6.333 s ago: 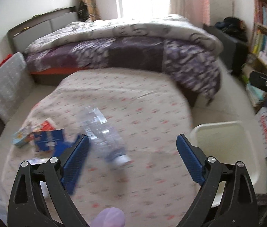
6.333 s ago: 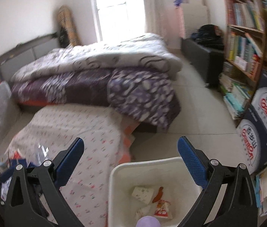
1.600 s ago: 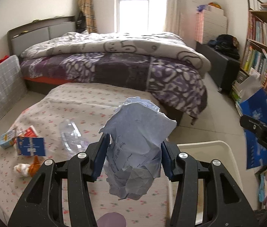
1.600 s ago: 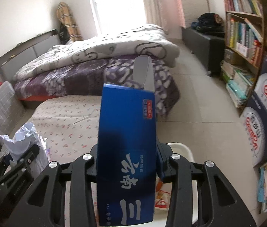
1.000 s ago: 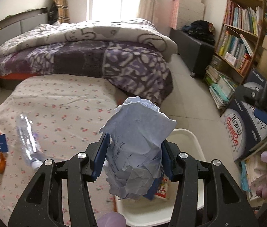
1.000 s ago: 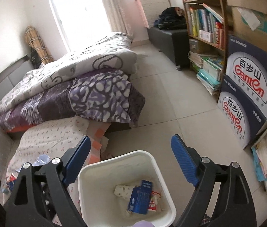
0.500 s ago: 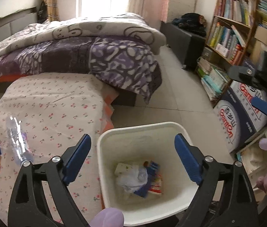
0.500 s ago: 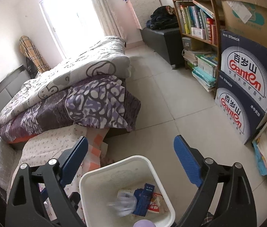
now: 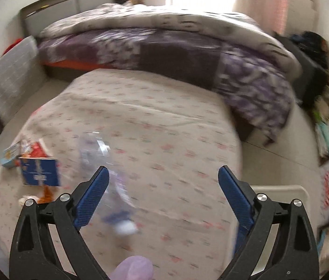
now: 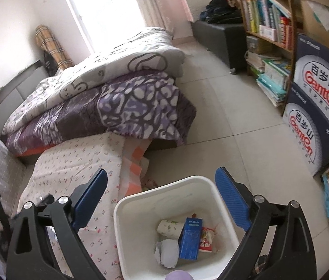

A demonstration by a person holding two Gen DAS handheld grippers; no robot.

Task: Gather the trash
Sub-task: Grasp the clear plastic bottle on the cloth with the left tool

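My left gripper (image 9: 163, 175) hangs over the flowered cloth (image 9: 164, 121); its jaws are opening with nothing between them. In this blurred view a clear plastic bottle (image 9: 108, 177) lies just past its left finger. Further left lie a blue carton (image 9: 39, 171), a small light-blue box (image 9: 12, 155) and an orange-and-white wrapper (image 9: 36, 196). My right gripper (image 10: 160, 177) is above the white bin (image 10: 141, 198), its jaws also opening and empty. In the bin lie a blue box (image 10: 190, 238), crumpled paper (image 10: 168, 252), a white packet (image 10: 169, 227) and a red-and-white wrapper (image 10: 207, 235).
The bin's rim (image 9: 281, 189) shows at the cloth's right edge. A bed with a purple quilt (image 10: 117, 102) stands behind the cloth. A bookshelf (image 10: 267, 23) and stacked water cartons (image 10: 316, 107) line the right wall. Tiled floor (image 10: 222, 116) lies between.
My left gripper let the crumpled paper fall into the bin, opened wide and swung left to above the cloth. The right gripper stays over the bin and opened slightly.
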